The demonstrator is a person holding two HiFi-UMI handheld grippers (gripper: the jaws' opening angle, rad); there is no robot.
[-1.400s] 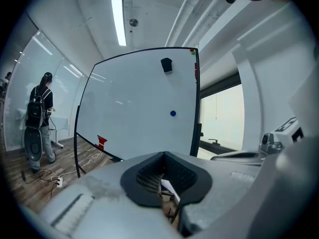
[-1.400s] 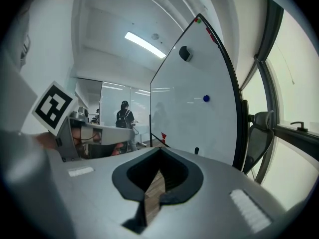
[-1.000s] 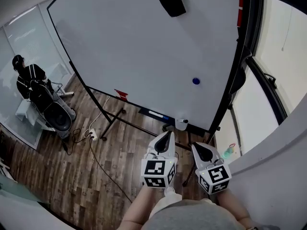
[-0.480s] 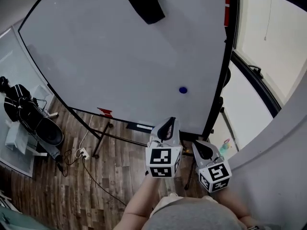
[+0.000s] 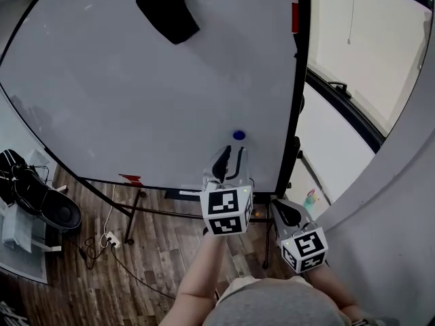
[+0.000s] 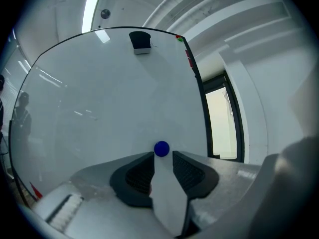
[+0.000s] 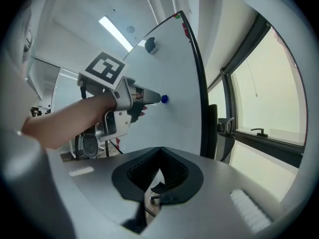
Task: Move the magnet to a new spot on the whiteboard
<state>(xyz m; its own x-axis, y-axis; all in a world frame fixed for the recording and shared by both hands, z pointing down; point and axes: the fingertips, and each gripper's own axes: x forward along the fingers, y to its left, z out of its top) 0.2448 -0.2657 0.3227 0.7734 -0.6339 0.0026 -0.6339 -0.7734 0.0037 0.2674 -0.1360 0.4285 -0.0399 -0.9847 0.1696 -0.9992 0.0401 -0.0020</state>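
A small round blue magnet (image 5: 238,135) sticks low on the right side of the whiteboard (image 5: 136,100). My left gripper (image 5: 228,163) is raised toward it, tips just below the magnet. In the left gripper view the magnet (image 6: 161,149) sits right at the tips of the left gripper (image 6: 163,156), whose jaws are opening; a clear gap shows and the pads do not press on it. From the right gripper view, the left gripper (image 7: 152,97) points at the magnet (image 7: 164,99). My right gripper (image 5: 285,213) hangs lower right, shut and empty (image 7: 160,151).
A black eraser (image 5: 167,10) clings to the top of the board. Its black frame edge (image 5: 293,114) runs down the right side, with red magnets (image 5: 294,5) near the top. A window lies beyond. An office chair (image 5: 41,206) and cables stand on the wood floor at the left.
My left gripper has risen up to the blue magnet and its jaws have parted. The head view has swung closer to the board. The right gripper has stayed low.
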